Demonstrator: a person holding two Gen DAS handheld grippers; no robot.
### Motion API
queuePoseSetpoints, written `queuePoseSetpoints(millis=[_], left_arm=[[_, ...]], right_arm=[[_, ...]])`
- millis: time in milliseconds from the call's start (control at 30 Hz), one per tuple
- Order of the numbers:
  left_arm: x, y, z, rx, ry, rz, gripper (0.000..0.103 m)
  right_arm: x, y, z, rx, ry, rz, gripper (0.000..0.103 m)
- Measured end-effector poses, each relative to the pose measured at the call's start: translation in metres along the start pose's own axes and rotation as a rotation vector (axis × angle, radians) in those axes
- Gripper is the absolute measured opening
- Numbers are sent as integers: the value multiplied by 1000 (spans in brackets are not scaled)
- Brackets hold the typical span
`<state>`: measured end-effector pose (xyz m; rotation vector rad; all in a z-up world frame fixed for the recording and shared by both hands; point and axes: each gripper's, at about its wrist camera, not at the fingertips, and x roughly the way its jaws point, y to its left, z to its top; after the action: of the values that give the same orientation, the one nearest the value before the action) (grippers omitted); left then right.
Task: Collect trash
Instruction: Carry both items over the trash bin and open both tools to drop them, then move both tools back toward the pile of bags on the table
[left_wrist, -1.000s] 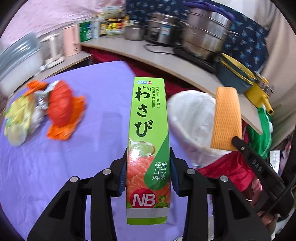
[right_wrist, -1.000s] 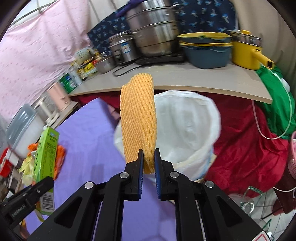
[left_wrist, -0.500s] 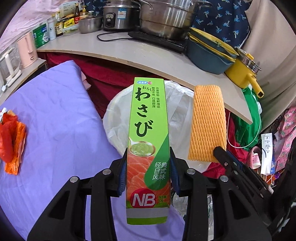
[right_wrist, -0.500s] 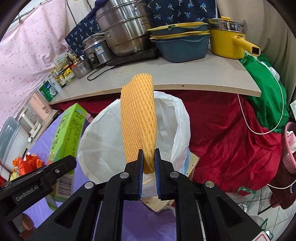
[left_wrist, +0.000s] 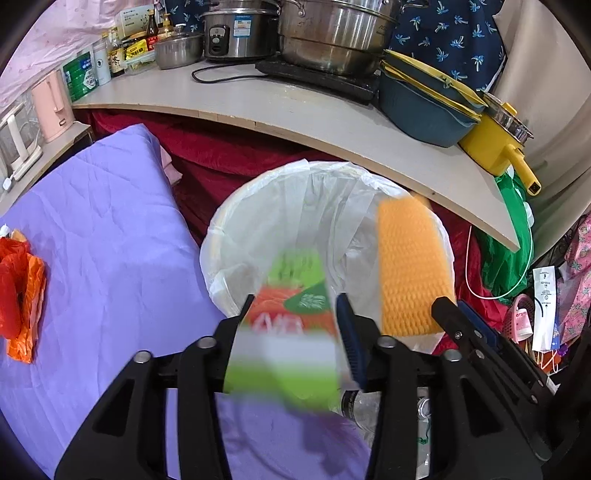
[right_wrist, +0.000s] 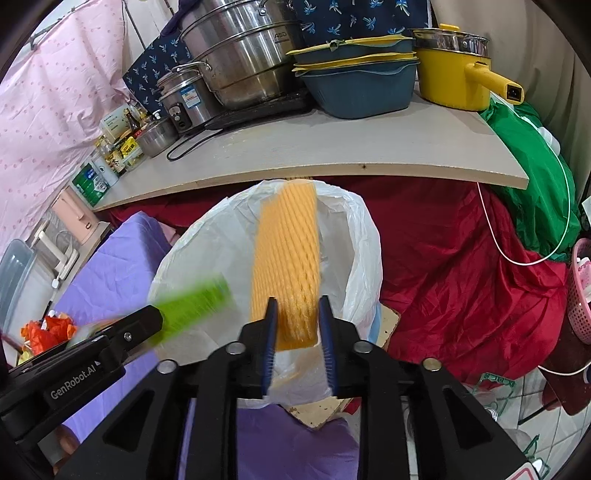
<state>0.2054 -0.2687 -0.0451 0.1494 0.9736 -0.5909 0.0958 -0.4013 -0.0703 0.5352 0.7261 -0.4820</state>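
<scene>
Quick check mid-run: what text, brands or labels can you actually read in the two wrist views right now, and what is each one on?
"GenRobot.AI": on the left gripper body, seen from the right wrist.
"ASD": partly cut off, on the big steel steamer pot.
Green box between the opening left jaws: print motion-blurred, unreadable.
Rice cooker stickers, bottles and cans, white hanging tag: too small to read.
Orange foam net: no text.

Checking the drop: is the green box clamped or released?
Released: the left gripper jaws are opening and the green box blurs, tipping above the white-lined bin.
</scene>
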Motion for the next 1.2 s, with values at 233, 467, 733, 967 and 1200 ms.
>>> queuePoseSetpoints(millis=[233,467,733,967,1200], left_arm=[[-20,-1,7,7,-79,28,64],[-43,11,6,-23,-123,51,64],[-76,42,-8,-72,-170,116,64],[-104,80,-34,-135,-184,177,65],[-131,135,-61,-234,-177,235,65]], right_arm=[[-16,6,10,9,-43,17,38],[-39,22,12,-26,-81,36,51],[-64,49,2,-76,-106,67,55],[-75,90,-19,-141,-91,121,56],[-80,139,-45,-221,-57,182,56]])
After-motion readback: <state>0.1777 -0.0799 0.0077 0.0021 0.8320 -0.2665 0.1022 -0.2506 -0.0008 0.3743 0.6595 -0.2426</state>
